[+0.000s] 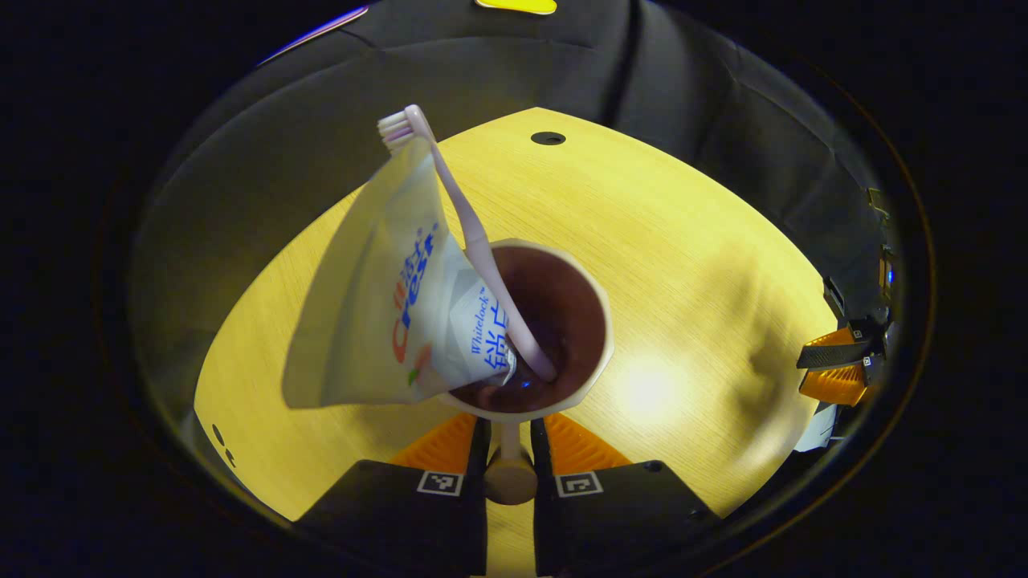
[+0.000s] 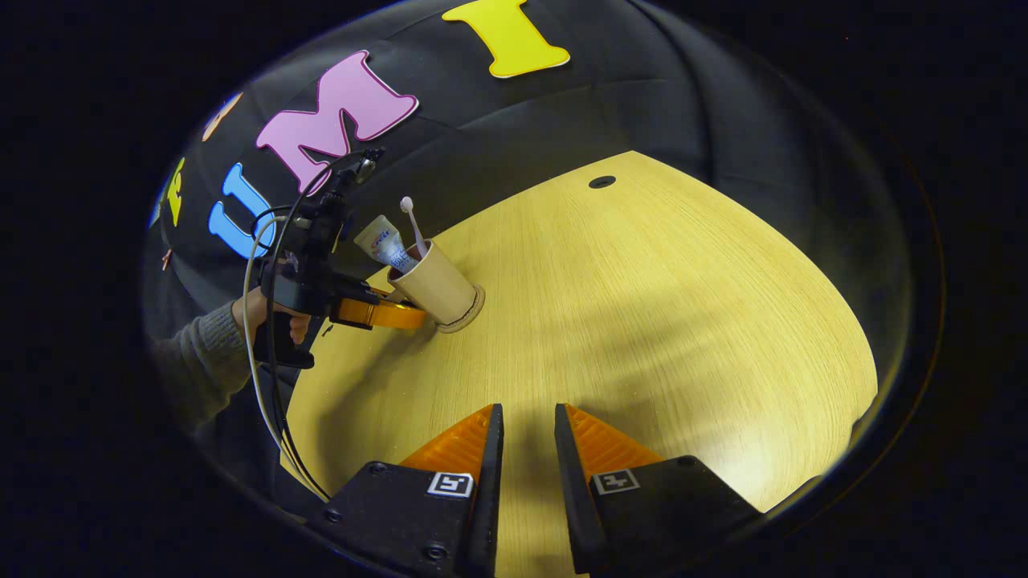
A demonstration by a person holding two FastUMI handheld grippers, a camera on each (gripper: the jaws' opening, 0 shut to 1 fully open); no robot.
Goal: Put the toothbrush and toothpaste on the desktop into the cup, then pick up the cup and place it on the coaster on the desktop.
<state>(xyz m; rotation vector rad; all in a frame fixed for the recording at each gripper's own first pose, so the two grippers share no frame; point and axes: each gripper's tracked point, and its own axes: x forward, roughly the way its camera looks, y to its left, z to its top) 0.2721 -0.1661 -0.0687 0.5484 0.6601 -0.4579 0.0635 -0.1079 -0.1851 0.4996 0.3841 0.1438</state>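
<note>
Left gripper [image 1: 508, 437] closing both fingers on the cup [image 1: 596, 353] wall at the near rim, held level by a sleeved hand [image 2: 269, 313]. Right gripper [image 2: 526, 449] hovering apart over the desktop [image 2: 642, 321], fingers slightly parted, gripping nothing.

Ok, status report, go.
Left gripper shut on cup handle. Toothbrush, toothpaste inside. Cup on coaster. Right gripper open, clear.

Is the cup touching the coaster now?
Touching. In the right gripper view the cup stands with its base on the coaster, and no gap shows between them.
</note>
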